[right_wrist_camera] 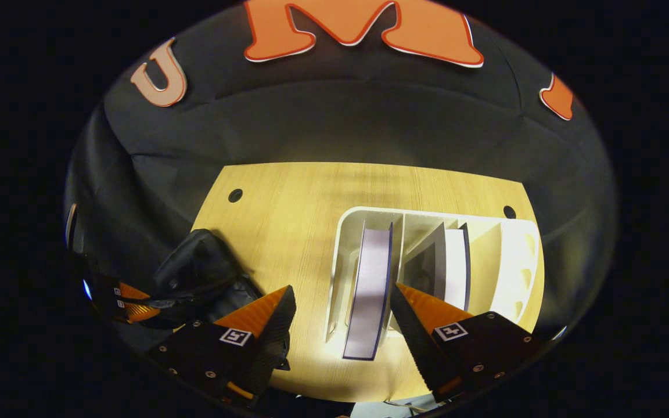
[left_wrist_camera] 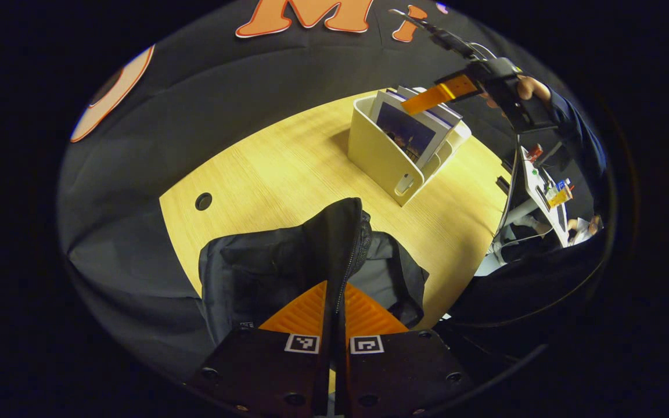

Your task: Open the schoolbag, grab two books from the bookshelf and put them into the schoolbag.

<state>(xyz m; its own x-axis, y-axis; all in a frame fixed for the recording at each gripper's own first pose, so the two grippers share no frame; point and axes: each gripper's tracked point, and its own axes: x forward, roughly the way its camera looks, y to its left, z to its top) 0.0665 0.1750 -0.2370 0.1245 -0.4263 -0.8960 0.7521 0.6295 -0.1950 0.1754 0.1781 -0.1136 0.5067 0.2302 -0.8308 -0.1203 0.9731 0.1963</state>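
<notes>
Both grippers have dark screw-studded bodies with square black-and-white markers; the person's sleeve point(left_wrist_camera: 572, 125) is dark.

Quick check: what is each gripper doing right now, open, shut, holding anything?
Left gripper: shut on the schoolbag, fingers pinching its flap by the zipper.
Right gripper: open, holding nothing, fingers either side of a book in the bookshelf.
</notes>
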